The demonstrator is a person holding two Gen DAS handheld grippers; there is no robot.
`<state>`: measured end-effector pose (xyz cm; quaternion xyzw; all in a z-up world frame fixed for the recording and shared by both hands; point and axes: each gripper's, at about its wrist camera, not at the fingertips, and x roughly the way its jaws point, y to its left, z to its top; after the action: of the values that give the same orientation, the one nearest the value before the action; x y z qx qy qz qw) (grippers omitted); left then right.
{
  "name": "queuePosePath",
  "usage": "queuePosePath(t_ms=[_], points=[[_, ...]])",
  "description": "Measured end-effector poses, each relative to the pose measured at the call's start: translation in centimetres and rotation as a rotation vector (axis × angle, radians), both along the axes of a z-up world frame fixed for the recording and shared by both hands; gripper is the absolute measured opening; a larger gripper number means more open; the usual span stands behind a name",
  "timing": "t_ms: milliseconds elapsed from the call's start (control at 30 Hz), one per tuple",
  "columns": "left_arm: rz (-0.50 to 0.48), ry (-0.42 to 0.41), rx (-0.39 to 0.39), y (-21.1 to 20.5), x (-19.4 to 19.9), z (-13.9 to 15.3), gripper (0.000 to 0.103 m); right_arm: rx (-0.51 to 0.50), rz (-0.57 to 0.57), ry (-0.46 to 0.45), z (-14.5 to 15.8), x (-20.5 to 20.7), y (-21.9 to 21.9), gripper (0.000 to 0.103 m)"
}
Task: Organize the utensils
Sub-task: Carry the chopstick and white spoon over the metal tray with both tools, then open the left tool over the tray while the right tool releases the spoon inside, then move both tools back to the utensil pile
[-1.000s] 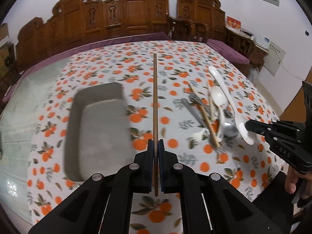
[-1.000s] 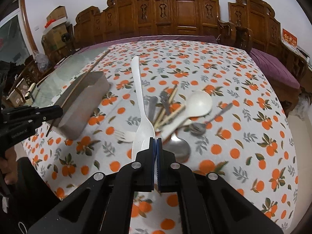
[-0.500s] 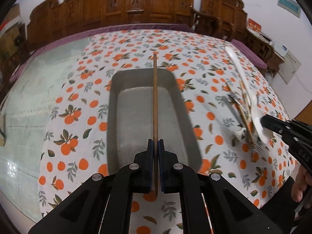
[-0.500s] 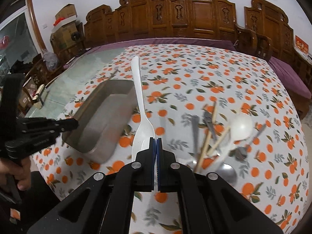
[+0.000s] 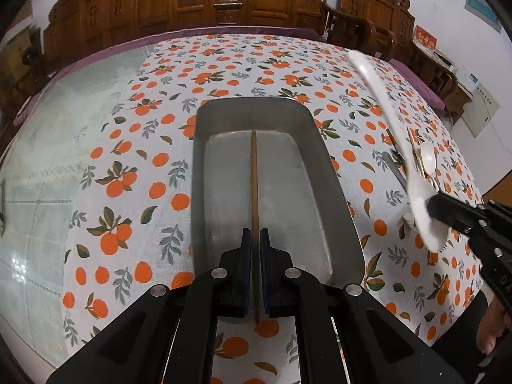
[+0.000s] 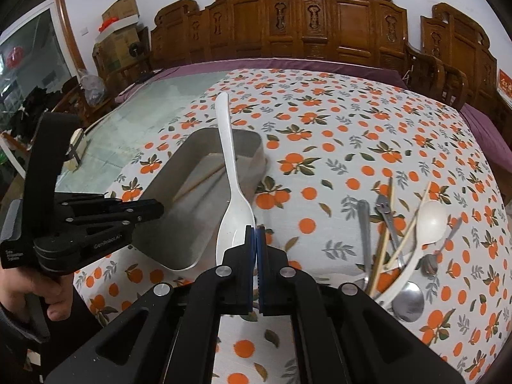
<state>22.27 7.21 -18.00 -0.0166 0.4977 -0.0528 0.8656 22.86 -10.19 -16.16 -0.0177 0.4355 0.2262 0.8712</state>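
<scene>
My left gripper (image 5: 255,240) is shut on a brown chopstick (image 5: 253,176), held along the inside of the grey metal tray (image 5: 332,192), its far tip near the tray floor. My right gripper (image 6: 255,236) is shut on the bowl of a long white spoon (image 6: 228,147), whose handle points out over the tray (image 6: 188,243). In the left wrist view the spoon (image 5: 393,128) and right gripper (image 5: 430,204) hang to the right of the tray. In the right wrist view the left gripper (image 6: 161,208) is at the tray's near left end, with the chopstick (image 6: 198,180) inside.
A pile of utensils (image 6: 400,243) lies on the orange-print tablecloth (image 6: 352,134) to the right of the tray: metal spoons, a white spoon, chopsticks, a fork. Carved wooden chairs (image 6: 320,32) line the far edge. Bare glass tabletop (image 5: 41,147) lies left of the cloth.
My left gripper has swung left and down, bringing the chopstick from beside the tray into it. My right gripper has carried the white spoon left from the utensil pile to over the tray.
</scene>
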Motion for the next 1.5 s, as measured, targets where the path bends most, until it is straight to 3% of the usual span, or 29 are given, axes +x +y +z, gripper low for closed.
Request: queuePosePath(t_ms=[500, 867, 1033, 1133, 1367, 1433, 1500], points=[[0.049, -0.092, 0.005, 4.8, -2.6, 3.7, 0.011, -0.011, 0.022, 0.062, -2.0, 2.0, 7.0, 0.002], [0.056, -0.110, 0.013, 5.7, -3.5, 4.5, 0.011, 0.029, 0.078, 0.071, -2.6, 1.7, 8.7, 0.006], [0.039, -0.122, 0.010, 4.5, -3.8, 4.8, 0.013, 0.039, 0.084, 0.017, -1.0, 0.8, 6.0, 0.006], [0.016, -0.138, 0.003, 2.9, -4.2, 4.9, 0.022, 0.042, 0.081, -0.030, 0.4, -0.4, 3.0, 0.006], [-0.055, -0.161, -0.035, -1.6, -5.0, 5.2, 0.023, -0.033, 0.036, -0.101, 1.5, -3.0, -5.0, 0.006], [-0.074, -0.162, -0.048, -3.1, -5.1, 5.2, 0.023, -0.044, 0.018, -0.107, 1.5, -3.3, -7.1, 0.017], [-0.098, -0.160, -0.058, -4.7, -5.2, 4.9, 0.024, -0.054, -0.006, -0.112, 1.3, -3.8, -9.5, 0.018]])
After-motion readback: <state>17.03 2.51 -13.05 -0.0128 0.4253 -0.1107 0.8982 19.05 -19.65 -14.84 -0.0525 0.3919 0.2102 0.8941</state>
